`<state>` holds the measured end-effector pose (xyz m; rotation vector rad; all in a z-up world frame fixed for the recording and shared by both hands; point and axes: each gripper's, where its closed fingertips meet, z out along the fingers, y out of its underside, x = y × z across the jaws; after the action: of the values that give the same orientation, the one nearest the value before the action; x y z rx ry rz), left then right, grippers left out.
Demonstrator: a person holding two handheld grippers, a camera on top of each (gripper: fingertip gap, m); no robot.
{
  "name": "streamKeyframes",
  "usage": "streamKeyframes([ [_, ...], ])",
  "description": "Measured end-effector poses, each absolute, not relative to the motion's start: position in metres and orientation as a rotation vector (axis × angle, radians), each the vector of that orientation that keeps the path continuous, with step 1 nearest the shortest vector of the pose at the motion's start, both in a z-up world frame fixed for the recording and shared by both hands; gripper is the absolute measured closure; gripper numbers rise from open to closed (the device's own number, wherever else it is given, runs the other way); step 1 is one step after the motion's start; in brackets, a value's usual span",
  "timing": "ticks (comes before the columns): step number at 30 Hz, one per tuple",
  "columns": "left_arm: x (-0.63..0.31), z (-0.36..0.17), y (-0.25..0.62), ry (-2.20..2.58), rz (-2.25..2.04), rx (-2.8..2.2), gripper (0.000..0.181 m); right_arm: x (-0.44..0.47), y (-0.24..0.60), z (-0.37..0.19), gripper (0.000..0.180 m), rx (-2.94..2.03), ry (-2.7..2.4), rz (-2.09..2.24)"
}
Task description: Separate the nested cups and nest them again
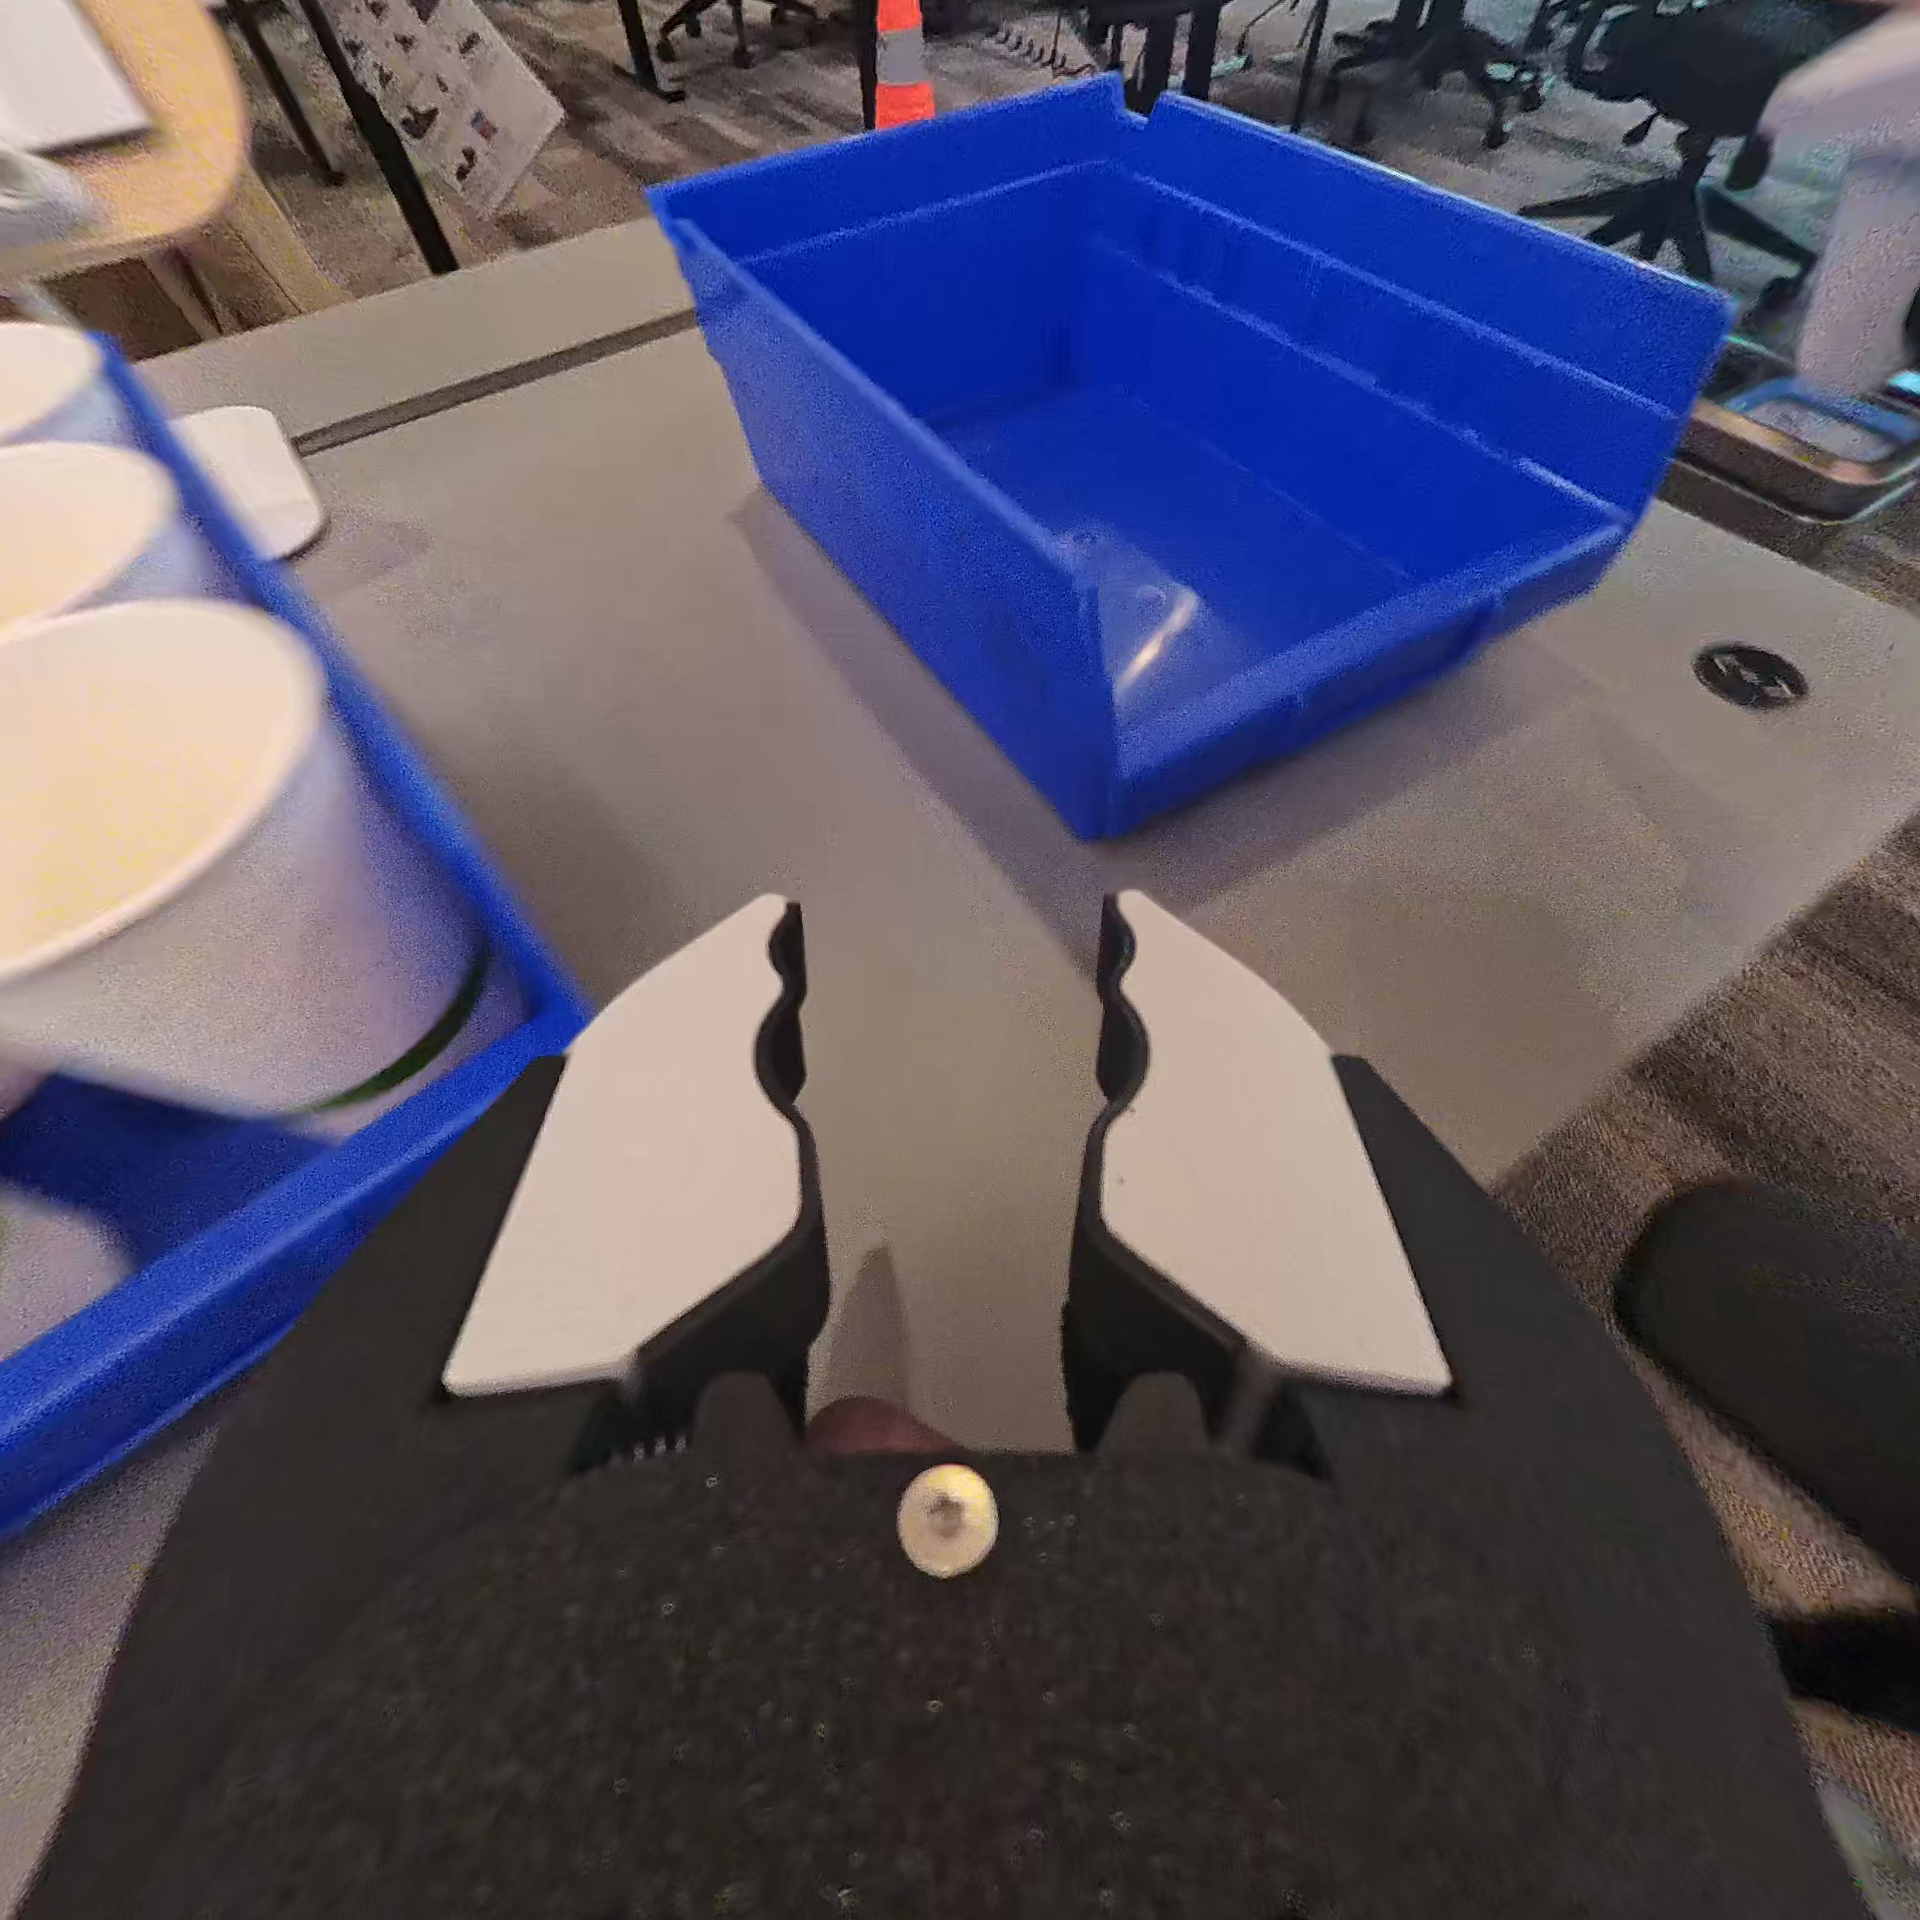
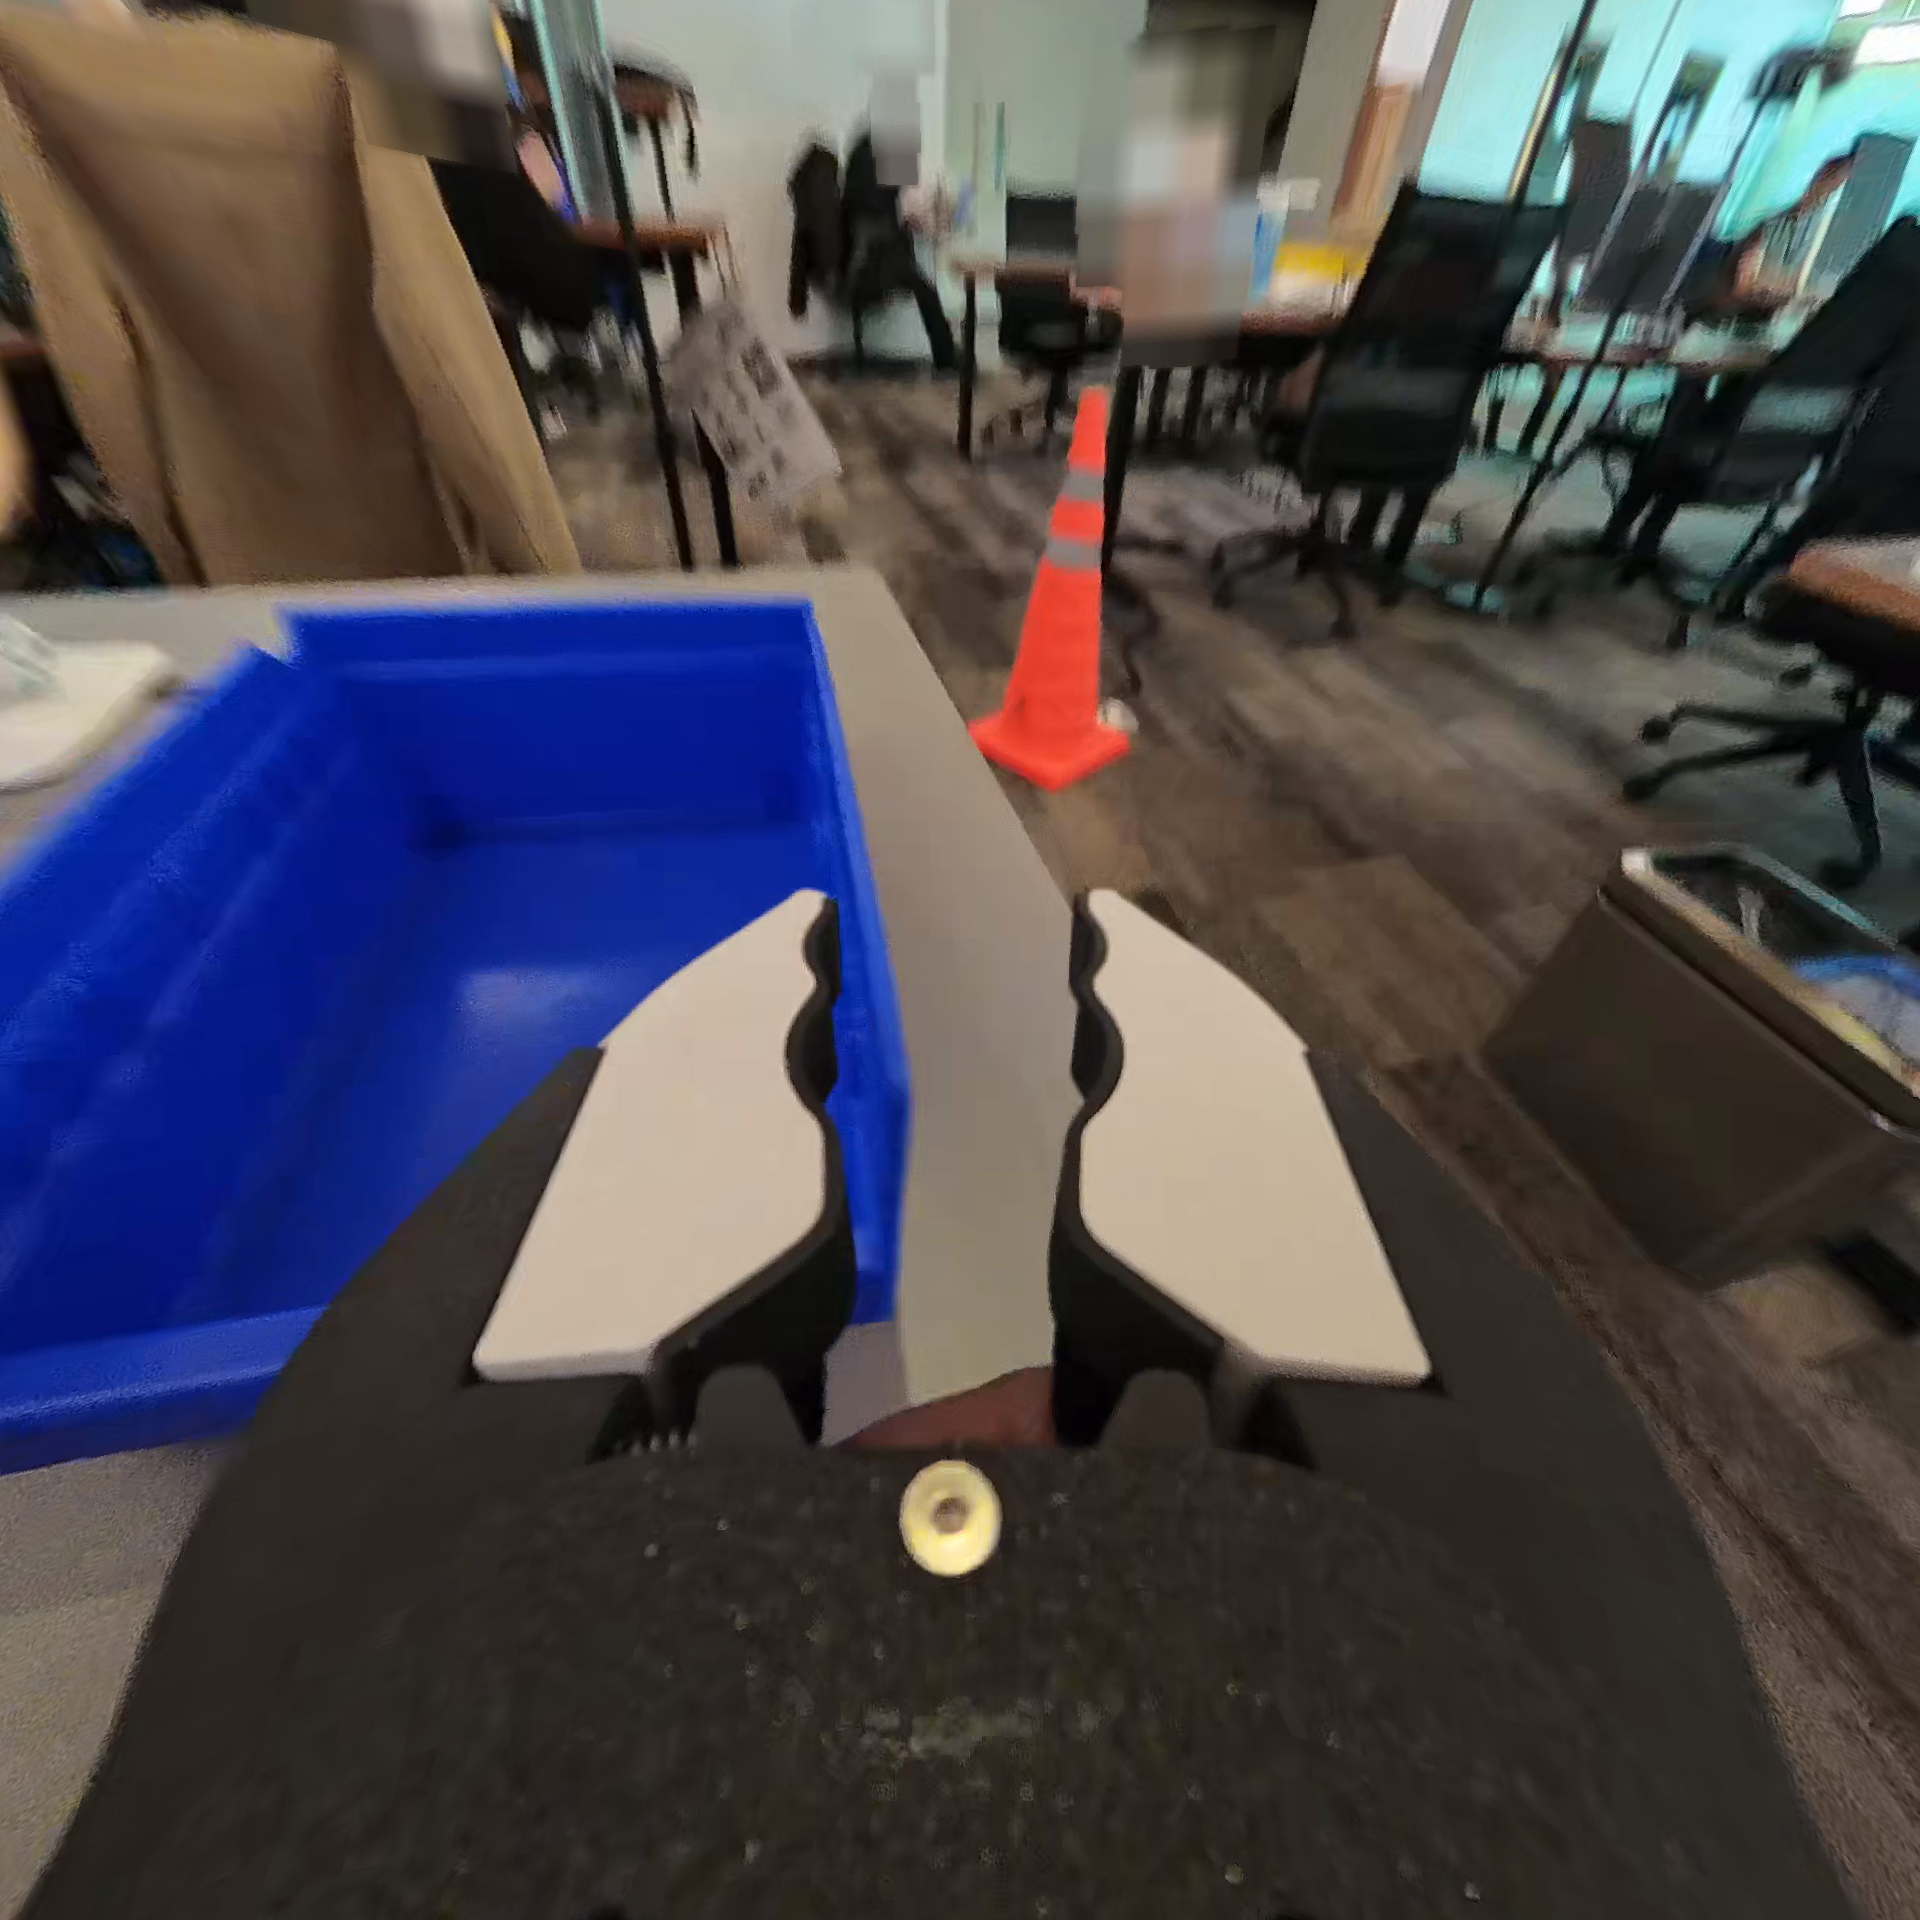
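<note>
The grey table (image 1: 644,665) lies under both sets of jaws. An empty blue bin (image 1: 1174,499) sits ahead of the left gripper (image 1: 951,935), slightly to its right; in the right wrist view it lies left of the right gripper (image 2: 954,925). A second blue bin (image 1: 343,1174), left of the left jaws, holds the white cups (image 1: 177,831), standing upright. Both grippers' jaws are parted and hold nothing.

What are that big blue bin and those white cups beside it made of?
The empty blue bin looks like moulded hard plastic: glossy highlights on its floor, ribbed walls. The white cups, standing in a second blue bin, look like matte paper with thin rims, though blur leaves that uncertain.
</note>
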<state>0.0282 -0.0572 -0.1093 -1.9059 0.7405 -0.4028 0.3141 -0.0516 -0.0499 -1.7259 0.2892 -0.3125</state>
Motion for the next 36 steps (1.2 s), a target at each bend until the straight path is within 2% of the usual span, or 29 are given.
streamKeyframes([
  [2, -0.024, -0.097, -0.075, 0.712, -0.37, -1.89, 0.127, 0.267, -0.063, -0.02, 0.141, -1.631, 0.211, -0.231],
  [4, -0.084, -0.088, -0.078, 0.609, -0.312, -1.896, 0.128, 0.192, -0.059, -0.013, 0.144, -1.621, 0.08, -0.044],
  [7, -0.174, -0.09, -0.055, 0.378, -0.185, -1.953, 0.129, 0.069, -0.041, -0.043, 0.144, -1.717, -0.093, 0.257],
  [10, -0.229, -0.106, -0.021, 0.218, -0.145, -2.011, 0.128, -0.004, -0.014, -0.087, 0.145, -1.847, -0.205, 0.276],
  [15, -0.243, -0.135, 0.02, 0.189, -0.191, -2.063, 0.133, -0.035, 0.024, -0.12, 0.15, -1.938, -0.229, 0.203],
  [17, -0.239, -0.141, 0.029, 0.209, -0.206, -2.074, 0.145, -0.041, 0.034, -0.127, 0.155, -1.968, -0.213, 0.245],
  [19, -0.234, -0.143, 0.034, 0.237, -0.207, -2.069, 0.171, -0.046, 0.042, -0.131, 0.169, -1.974, -0.196, 0.28],
  [26, -0.255, -0.134, 0.035, 0.241, -0.045, -2.045, 0.178, -0.067, 0.044, -0.124, 0.176, -1.959, 0.01, 0.254],
  [36, -0.432, -0.116, 0.054, 0.184, 0.001, -1.987, 0.179, -0.247, 0.059, -0.115, 0.174, -1.89, -0.087, 0.215],
])
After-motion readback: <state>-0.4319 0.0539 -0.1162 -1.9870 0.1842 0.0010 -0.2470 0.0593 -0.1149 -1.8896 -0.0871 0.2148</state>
